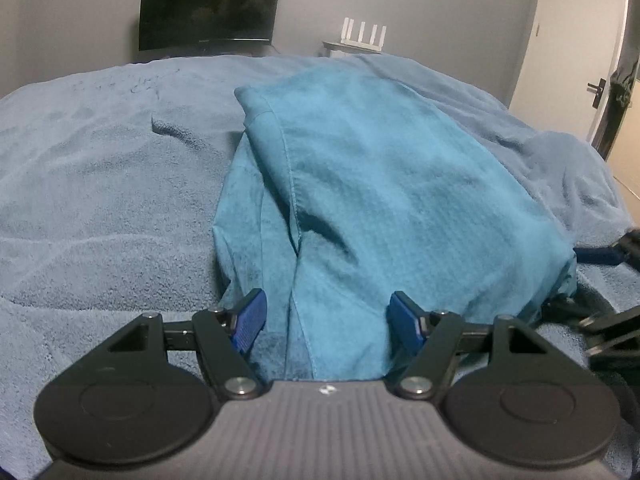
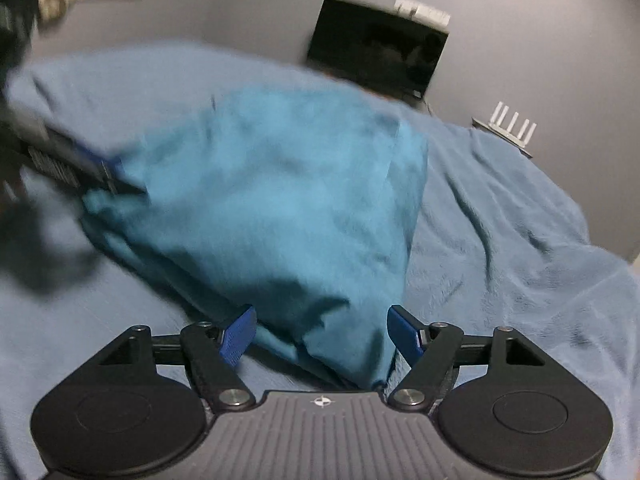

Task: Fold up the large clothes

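Observation:
A teal garment [image 1: 380, 184] lies folded in a long heap on the blue blanket [image 1: 100, 184], with a hemmed edge running down its left side. My left gripper [image 1: 328, 312] stands open at the garment's near end; cloth lies between the blue pads [image 1: 250, 320] without being pinched. In the right wrist view, which is blurred, the same garment [image 2: 272, 200] stretches away from my right gripper [image 2: 320, 322], which is open around its near corner. The left gripper [image 2: 80, 168] shows at the garment's left edge there. Part of the right gripper [image 1: 600, 256] shows at the garment's right edge in the left wrist view.
The blanket [image 2: 500, 240] covers a bed. Behind it stand a dark monitor [image 1: 208, 8] and a white router with antennas [image 1: 364, 34] against a grey wall. A white door [image 1: 568, 40] is at the far right.

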Demonstrator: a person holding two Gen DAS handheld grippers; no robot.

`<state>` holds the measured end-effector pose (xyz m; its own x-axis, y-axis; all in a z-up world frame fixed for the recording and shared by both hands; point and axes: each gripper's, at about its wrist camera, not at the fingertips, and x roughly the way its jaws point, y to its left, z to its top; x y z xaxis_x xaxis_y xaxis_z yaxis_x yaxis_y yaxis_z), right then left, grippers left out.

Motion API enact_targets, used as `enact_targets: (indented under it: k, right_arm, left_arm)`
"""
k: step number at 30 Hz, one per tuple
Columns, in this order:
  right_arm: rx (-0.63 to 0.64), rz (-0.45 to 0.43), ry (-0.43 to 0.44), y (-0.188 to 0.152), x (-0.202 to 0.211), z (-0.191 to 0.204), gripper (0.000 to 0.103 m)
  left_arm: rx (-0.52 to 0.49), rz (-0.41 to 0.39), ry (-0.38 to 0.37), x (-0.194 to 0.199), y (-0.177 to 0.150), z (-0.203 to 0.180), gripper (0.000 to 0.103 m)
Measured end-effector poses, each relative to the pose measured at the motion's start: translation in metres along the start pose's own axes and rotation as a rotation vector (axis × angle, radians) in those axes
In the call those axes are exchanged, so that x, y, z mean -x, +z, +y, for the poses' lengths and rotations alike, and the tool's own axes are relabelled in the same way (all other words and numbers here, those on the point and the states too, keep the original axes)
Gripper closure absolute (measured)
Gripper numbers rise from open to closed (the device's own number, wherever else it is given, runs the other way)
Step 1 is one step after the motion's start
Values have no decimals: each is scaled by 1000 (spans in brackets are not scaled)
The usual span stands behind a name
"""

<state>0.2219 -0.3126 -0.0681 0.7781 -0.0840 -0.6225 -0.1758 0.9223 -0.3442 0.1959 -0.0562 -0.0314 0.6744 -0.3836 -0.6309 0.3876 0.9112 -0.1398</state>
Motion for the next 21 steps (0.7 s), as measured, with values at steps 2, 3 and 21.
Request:
enact_targets:
  k: [2,3,21]
  right_arm:
    - [33,31,-51,-7,-11,10,25]
    - [45,29,-71,-7,-14,14,26]
    - [-452,40,45,-34,-28,-53,60]
  left_arm:
    - [-3,-3,-2,-1,-1,0,36]
    - [-1,-3,-3,-1,-1,0,36]
    - [23,32,-35,-11,0,6,33]
